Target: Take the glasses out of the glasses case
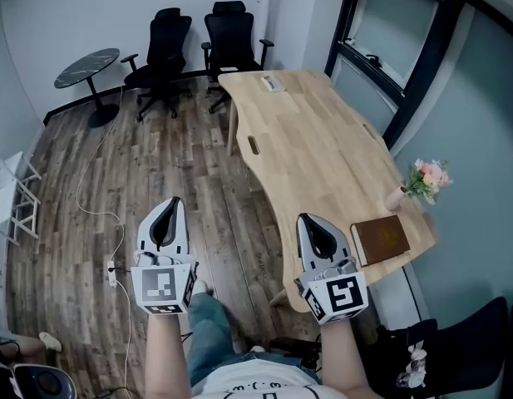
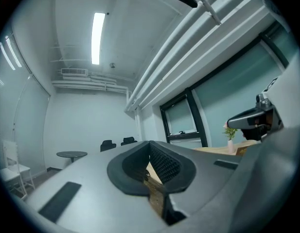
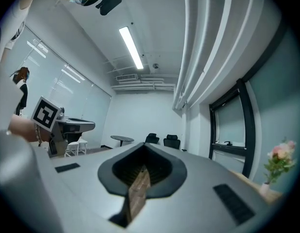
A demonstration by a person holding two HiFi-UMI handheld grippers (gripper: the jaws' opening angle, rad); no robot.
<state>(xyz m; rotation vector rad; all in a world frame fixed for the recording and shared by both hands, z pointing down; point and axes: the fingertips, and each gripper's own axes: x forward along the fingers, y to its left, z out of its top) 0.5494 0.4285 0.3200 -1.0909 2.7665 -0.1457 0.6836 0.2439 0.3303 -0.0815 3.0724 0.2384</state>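
A flat brown case-like thing (image 1: 381, 238) lies at the near right corner of the wooden table (image 1: 306, 140); whether it is the glasses case I cannot tell, and no glasses show. My left gripper (image 1: 175, 201) hangs over the wood floor to the left of the table, jaws together and empty (image 2: 150, 142). My right gripper (image 1: 304, 218) hovers over the table's near edge, just left of the brown thing, jaws shut on nothing (image 3: 142, 145). Both point level, out into the room. Each gripper shows at the edge of the other's view.
A small vase of pink flowers (image 1: 424, 181) stands behind the brown thing. A small white item (image 1: 273, 82) lies at the table's far end. Two black office chairs (image 1: 169, 48) and a round dark table (image 1: 88, 66) stand at the back. A cable with a power strip (image 1: 112, 273) crosses the floor.
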